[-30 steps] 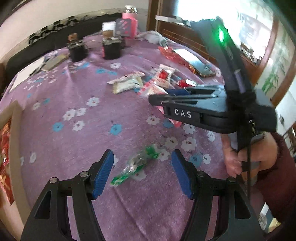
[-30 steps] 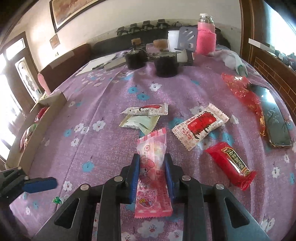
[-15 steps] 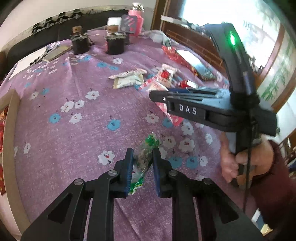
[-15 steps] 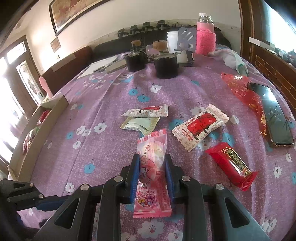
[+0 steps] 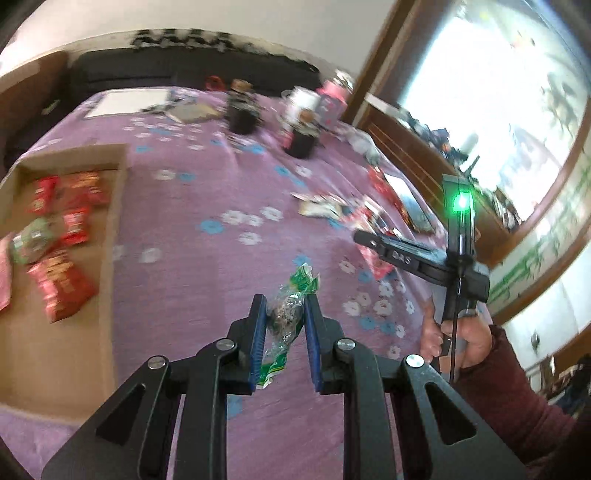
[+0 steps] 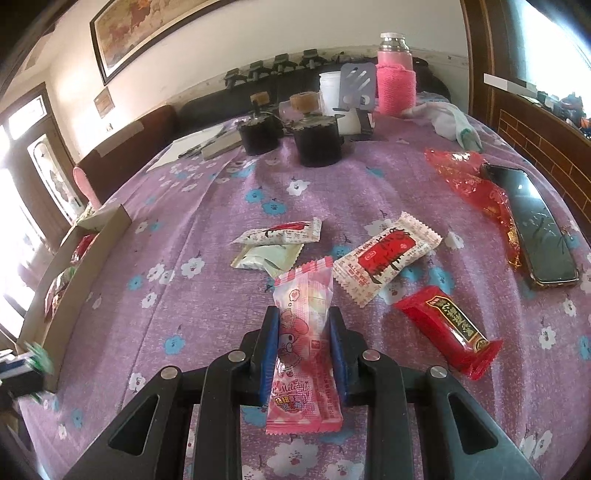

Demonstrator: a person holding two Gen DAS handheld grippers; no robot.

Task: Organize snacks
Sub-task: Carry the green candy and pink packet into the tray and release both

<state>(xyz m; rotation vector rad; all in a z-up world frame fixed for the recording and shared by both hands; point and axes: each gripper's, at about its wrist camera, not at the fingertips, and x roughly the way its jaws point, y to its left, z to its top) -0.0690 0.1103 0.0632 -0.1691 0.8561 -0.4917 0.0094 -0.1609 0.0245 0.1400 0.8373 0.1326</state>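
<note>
Purple floral tablecloth [image 6: 221, 206], pink cartoon-print packet [image 6: 303, 343], seemingly green-and-clear wrapper [image 5: 291, 310]

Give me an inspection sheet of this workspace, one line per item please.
Surface: purple floral tablecloth, wrinkled.
Job's things: cardboard box holding red packets; loose snacks beyond the pink packet, among them a red bar.
Clutter: phone, two black jars, pink bottle.
Grippers: left gripper shut on green candy; right gripper shut on the pink packet.
Cables: black cable on the right gripper's handle.
Surroundings: framed picture, window.
</note>
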